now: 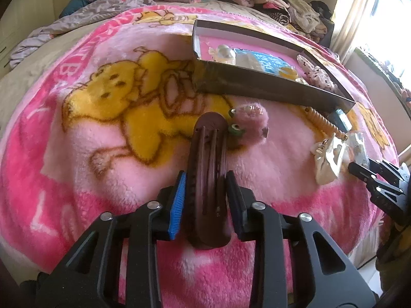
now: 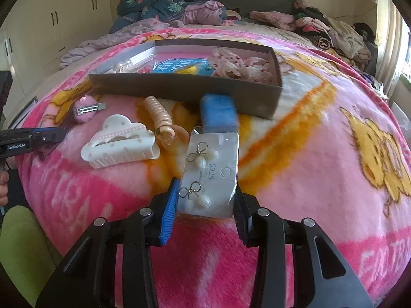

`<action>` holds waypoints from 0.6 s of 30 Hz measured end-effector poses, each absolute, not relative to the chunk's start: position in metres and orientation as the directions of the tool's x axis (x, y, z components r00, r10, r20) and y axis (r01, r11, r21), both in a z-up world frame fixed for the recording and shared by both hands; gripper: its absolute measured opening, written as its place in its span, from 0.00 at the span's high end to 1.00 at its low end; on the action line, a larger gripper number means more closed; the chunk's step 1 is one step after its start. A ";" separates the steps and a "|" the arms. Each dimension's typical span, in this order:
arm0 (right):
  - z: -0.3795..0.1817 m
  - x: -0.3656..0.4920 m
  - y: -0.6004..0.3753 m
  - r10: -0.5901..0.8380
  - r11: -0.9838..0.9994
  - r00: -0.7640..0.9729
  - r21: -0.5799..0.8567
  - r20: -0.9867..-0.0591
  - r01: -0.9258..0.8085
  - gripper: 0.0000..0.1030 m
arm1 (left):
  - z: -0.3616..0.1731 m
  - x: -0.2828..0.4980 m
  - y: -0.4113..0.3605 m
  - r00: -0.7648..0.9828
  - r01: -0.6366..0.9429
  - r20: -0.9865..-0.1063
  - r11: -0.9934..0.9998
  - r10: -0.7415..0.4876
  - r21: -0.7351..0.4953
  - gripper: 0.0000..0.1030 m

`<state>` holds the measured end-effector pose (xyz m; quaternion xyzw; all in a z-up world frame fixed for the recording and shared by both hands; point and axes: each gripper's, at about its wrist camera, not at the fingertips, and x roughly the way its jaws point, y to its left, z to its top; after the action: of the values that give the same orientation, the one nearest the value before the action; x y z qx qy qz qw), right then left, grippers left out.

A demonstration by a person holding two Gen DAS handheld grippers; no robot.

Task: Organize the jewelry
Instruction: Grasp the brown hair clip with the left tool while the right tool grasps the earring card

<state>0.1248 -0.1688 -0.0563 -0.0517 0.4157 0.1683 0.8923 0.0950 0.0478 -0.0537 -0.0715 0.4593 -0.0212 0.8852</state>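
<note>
Bed with plush pink blanket (image 1: 77, 154); box (image 1: 257, 87) lies beyond both grippers. Left gripper (image 1: 205, 197) pinches a brown clip (image 1: 208, 179); right gripper (image 2: 205, 205) clamps the earring card (image 2: 213, 177). Risk: the slick card sleeve may buckle or slip on lifting.

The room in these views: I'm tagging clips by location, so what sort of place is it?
Most likely a bedroom: the work surface is a bed under a pink cartoon blanket, with rumpled bedding and heaped clothes behind, and built-in wardrobe doors along the wall.
</note>
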 end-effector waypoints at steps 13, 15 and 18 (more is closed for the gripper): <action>-0.044 0.110 -0.196 0.246 0.954 0.621 0.071 -0.744 -0.293 0.64 | -0.039 0.083 0.058 0.604 -0.044 -0.791 0.986 -0.100 -0.158 0.78; -0.042 0.110 -0.196 0.253 0.953 0.625 0.077 -0.738 -0.294 0.64 | -0.036 0.083 0.060 0.610 -0.049 -0.786 0.986 -0.098 -0.161 0.78; -0.037 0.110 -0.195 0.263 0.950 0.631 0.082 -0.730 -0.301 0.64 | -0.031 0.082 0.061 0.617 -0.051 -0.781 0.985 -0.096 -0.162 0.78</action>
<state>0.1099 -0.1953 -0.0368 -0.0236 0.4002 0.1562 0.9027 0.0824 0.0611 -0.0312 -0.0844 0.4372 -0.0125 0.8953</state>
